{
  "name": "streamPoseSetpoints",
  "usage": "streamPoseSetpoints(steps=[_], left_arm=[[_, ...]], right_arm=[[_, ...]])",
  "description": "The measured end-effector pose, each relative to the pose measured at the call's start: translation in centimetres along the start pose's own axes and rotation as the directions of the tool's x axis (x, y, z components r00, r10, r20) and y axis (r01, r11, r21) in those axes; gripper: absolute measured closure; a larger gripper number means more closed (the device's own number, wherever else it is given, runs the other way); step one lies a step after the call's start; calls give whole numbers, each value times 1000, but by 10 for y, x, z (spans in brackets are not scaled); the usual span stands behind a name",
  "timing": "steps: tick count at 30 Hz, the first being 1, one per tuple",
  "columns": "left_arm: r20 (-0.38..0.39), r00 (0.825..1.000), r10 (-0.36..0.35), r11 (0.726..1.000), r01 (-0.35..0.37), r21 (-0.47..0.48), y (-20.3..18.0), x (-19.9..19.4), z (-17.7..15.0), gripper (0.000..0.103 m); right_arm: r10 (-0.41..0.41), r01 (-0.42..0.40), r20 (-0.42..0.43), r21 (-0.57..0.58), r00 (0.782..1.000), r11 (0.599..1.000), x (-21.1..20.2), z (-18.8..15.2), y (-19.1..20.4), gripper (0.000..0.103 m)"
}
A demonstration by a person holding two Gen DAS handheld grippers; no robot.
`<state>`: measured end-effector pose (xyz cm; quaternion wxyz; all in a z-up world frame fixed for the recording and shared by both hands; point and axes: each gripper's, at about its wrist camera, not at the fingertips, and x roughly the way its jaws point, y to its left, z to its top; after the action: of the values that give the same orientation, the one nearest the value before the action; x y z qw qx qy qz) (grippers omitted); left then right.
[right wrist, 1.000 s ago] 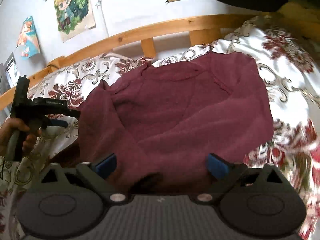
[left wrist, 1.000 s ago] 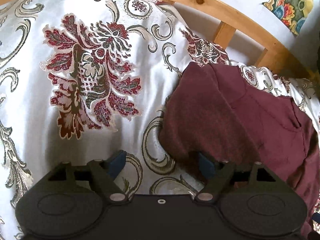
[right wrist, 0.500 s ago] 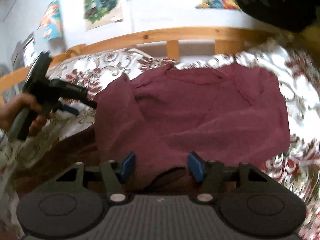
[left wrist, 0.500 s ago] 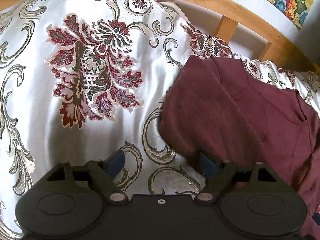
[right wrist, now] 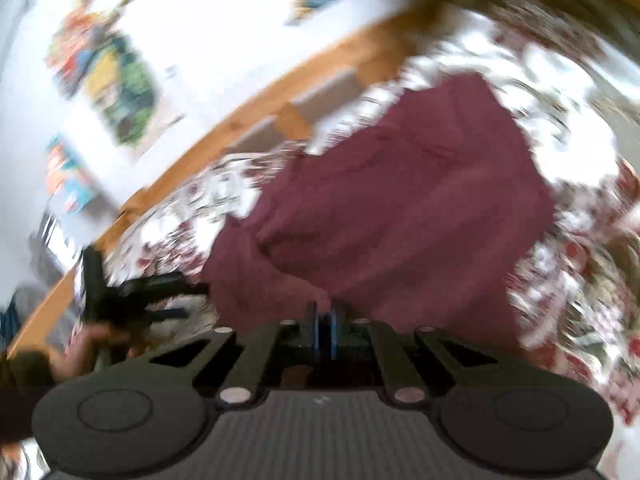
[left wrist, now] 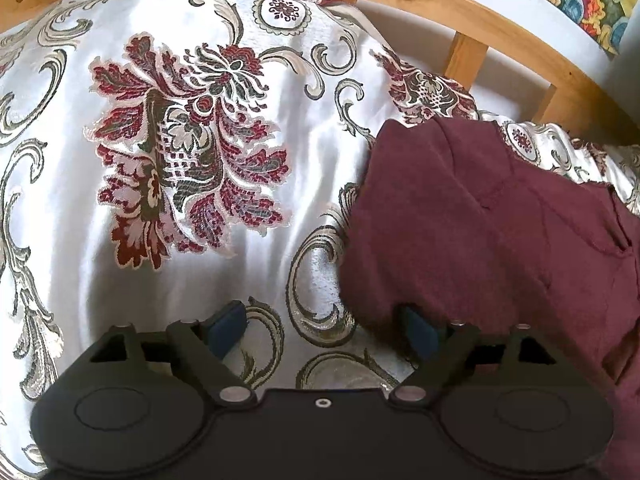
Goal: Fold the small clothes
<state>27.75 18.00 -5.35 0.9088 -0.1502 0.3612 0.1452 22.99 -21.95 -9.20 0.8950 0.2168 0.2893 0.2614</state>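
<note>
The right claw [right wrist: 323, 326] is pinched shut on the near edge of the maroon top [right wrist: 400, 208], which stretches away toward upper right, while the left claw [left wrist: 324, 328], opening wide, has nothing between its jaws.

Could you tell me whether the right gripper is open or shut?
Shut: the right gripper has its blue pads together, pinching the near edge of the maroon garment.

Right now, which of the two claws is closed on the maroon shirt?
The right claw: its blue pads pinch the shirt's near edge. The left claw gapes, opening, beside the shirt's corner.
</note>
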Motion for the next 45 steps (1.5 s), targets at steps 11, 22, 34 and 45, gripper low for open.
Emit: streamPoseSetpoints(steps=[11,22,34,45], left_arm=[[9,999,-31,999,31,24,-6,3,-3,14],[-8,1000,17,998,-16,61,-10,8,-2,11],[54,996,-66,996,62,64,-10,-3,7,14],[7,1000,-25,999,25,36,-18,-11,-10,11]], right_arm=[[-81,81,-6,-59,997,995,5,-8,-5,57],[-198,192,-10,-201,980,961,11,-19,11,27],[-237,233,-1,-175,972,957,-1,-16,14,1],[-352,344,-7,-194,936,919,-48,-24,19,0]])
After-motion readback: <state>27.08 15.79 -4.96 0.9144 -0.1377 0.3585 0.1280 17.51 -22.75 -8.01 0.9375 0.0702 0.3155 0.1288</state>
